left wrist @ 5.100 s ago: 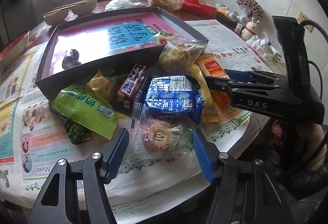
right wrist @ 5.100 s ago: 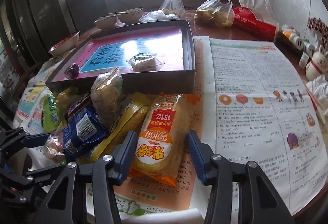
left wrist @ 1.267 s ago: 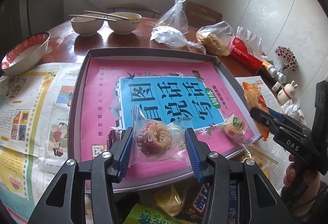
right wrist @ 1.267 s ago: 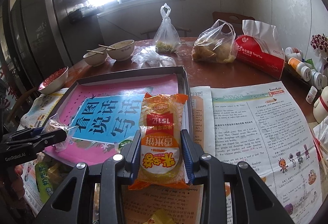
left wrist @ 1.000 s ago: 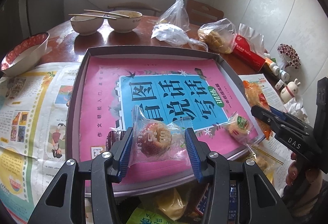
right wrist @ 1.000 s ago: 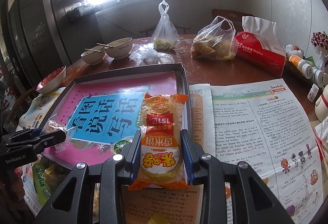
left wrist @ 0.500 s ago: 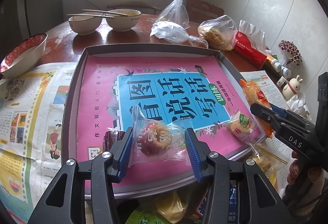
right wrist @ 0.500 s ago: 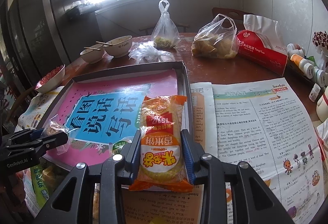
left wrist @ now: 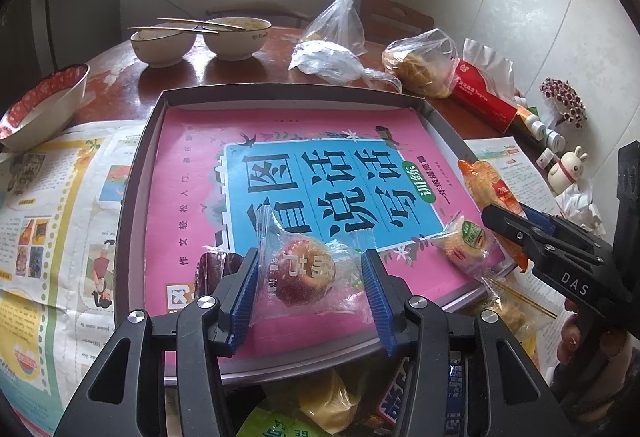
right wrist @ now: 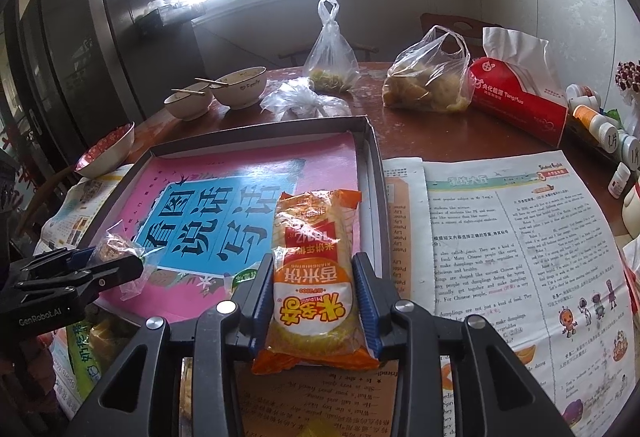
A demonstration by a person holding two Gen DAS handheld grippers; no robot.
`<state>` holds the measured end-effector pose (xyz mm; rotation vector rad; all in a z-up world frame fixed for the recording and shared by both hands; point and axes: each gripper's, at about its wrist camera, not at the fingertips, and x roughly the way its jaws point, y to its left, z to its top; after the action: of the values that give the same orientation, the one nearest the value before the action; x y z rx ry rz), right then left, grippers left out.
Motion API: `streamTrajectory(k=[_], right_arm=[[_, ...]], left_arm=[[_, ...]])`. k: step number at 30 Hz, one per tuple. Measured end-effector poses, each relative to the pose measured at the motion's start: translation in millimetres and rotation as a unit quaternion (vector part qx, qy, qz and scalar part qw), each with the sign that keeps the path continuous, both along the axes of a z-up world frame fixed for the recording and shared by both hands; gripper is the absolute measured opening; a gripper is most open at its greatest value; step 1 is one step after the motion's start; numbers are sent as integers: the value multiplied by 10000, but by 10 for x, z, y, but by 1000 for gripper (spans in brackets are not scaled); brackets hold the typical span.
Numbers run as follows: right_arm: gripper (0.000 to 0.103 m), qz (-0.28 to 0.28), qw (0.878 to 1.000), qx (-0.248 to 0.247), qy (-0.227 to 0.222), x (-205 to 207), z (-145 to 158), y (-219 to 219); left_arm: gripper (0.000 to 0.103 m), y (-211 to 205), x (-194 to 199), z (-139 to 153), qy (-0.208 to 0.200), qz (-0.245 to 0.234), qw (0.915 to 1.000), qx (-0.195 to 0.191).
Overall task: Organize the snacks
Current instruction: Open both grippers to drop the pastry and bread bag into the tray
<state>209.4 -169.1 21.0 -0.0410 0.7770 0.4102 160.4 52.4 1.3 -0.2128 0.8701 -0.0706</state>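
Observation:
My left gripper (left wrist: 310, 287) is shut on a clear-wrapped red pastry (left wrist: 302, 273), held over the near edge of the grey tray (left wrist: 136, 173) lined with a pink and blue book. My right gripper (right wrist: 314, 301) is shut on an orange rice-cracker packet (right wrist: 314, 269) above the tray's near right corner (right wrist: 376, 173). In the left wrist view the right gripper (left wrist: 504, 221) shows at the right with the orange packet (left wrist: 486, 185). Two small snacks lie in the tray: a wrapped pastry (left wrist: 464, 239) and a dark one (left wrist: 218, 267). More snacks (left wrist: 328, 401) are piled in front of the tray.
Two bowls with chopsticks (left wrist: 200, 41), a red-rimmed bowl (left wrist: 44, 105), plastic bags (right wrist: 428, 85) and a red tissue pack (right wrist: 520, 97) stand behind the tray. Newspaper (right wrist: 520, 257) covers the table on the right and left. Bottles and a rabbit figure (left wrist: 566, 167) sit at the far right.
Five seconds ago both grippers were open around these packets in the pile. They have since shut and lifted them over the tray. Over the last second both views barely shift.

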Motion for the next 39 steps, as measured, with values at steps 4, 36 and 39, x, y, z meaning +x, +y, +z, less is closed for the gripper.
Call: streamTrajectory(k=[4, 36, 39], right_arm=[[41, 53, 10000, 14, 36, -13, -2, 10], [53, 37, 9998, 70, -162, -145, 151, -69], [54, 15, 9998, 79, -170, -166, 161, -91]], left_arm=[[53, -17, -5, 2, 17, -34, 10000, -16], [60, 11, -110, 117, -122, 18, 9999, 81], [60, 34, -131, 145, -154, 52, 9998, 70]])
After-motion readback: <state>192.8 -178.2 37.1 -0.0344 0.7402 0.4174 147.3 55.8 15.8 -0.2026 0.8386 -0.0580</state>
